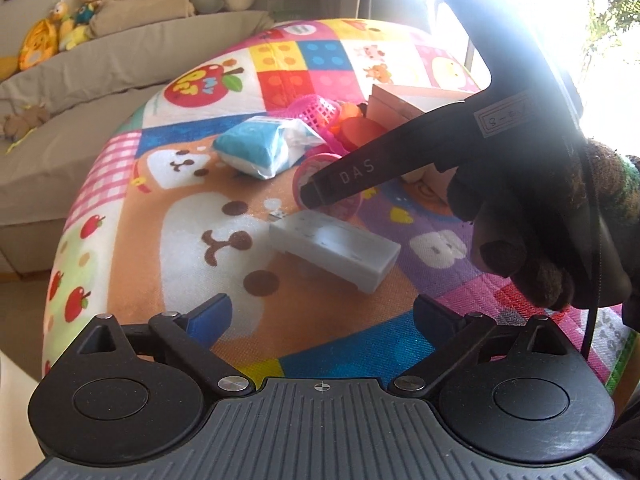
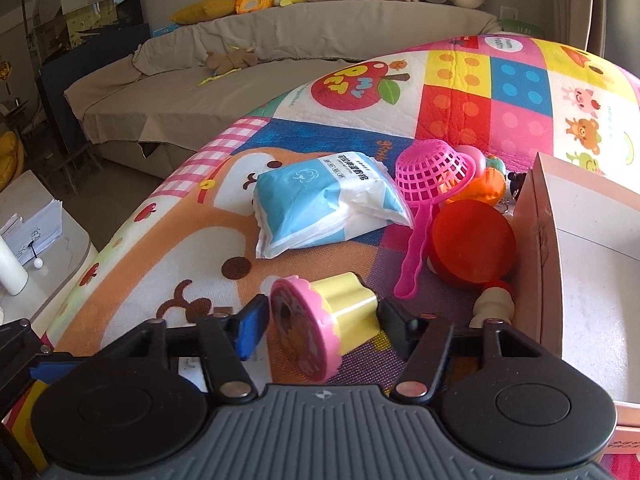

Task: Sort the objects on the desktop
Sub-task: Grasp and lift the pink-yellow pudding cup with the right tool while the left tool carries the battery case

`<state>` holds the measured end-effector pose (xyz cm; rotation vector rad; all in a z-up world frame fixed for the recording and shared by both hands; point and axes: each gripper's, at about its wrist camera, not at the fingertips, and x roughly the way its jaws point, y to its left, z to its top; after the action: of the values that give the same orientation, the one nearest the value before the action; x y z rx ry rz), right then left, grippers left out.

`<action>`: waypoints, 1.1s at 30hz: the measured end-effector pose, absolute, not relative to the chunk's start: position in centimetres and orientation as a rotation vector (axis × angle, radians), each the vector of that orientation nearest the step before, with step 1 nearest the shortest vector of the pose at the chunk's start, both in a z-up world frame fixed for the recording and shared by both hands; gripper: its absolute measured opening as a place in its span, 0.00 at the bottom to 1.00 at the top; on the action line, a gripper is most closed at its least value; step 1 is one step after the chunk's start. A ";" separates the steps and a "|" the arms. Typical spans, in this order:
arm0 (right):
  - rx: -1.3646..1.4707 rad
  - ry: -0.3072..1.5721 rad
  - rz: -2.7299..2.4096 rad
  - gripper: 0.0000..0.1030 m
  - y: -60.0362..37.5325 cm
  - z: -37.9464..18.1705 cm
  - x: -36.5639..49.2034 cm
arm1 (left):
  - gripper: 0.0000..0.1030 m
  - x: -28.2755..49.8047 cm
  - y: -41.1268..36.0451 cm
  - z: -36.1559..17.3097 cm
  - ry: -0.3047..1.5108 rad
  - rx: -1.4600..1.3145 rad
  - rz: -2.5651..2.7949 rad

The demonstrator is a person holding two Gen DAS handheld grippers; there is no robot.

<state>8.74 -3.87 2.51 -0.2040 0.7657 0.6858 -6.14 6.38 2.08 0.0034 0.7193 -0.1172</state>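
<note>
Right wrist view: we are looking across a patterned desk (image 2: 360,128) whose cardboard box (image 2: 592,264) is showing nothing inside, so most sorting is remaining. The tissue pack (image 2: 320,204), pink scoop (image 2: 424,184) and white adapter (image 1: 336,248) are lying loose. Our right claw (image 2: 320,312) is bracketing the toy cup (image 2: 324,320); whether it is pinching, we cannot tell. Our left claw (image 1: 320,312) is standing spread, empty.

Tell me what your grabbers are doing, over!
Left gripper open, empty, over white box. Right gripper around pink-and-yellow toy cup, grip unclear. Pink scoop and red lid just ahead.
</note>
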 end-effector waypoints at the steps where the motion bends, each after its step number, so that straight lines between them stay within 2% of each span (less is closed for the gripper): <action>1: -0.203 0.768 0.685 0.46 -4.1 2.6 8.5 | 0.97 -6.2 6.5 2.1 0.719 0.001 -0.114; 11: -0.096 0.822 0.712 0.43 -12.9 4.2 3.2 | 0.98 -6.4 7.1 2.0 0.724 -0.008 -0.107; 16: 0.164 0.999 0.661 0.44 -20.5 3.4 3.3 | 0.98 -5.7 6.5 1.5 0.741 -0.015 -0.129; 19: 0.284 0.961 0.535 0.44 -24.7 2.8 3.2 | 0.98 -5.3 5.7 1.4 0.743 -0.008 -0.152; 22: 0.305 0.873 0.417 0.58 -27.1 3.0 2.5 | 0.98 -5.0 5.0 1.7 0.736 0.020 -0.167; 26: 0.123 0.748 0.291 0.63 -27.0 4.0 0.9 | 0.99 -4.4 4.5 2.0 0.705 0.088 -0.173; 29: -0.008 0.664 0.257 0.75 -26.3 4.7 0.0 | 0.99 -3.2 4.3 1.8 0.695 0.145 -0.153; 33: -0.038 0.616 0.313 0.86 -25.6 5.6 -1.1 | 0.99 -1.3 4.6 1.2 0.711 0.145 -0.152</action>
<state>-1.14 -25.64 5.62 -0.0379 0.6158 0.3132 -1.33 4.56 1.24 0.1449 0.7108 -0.1520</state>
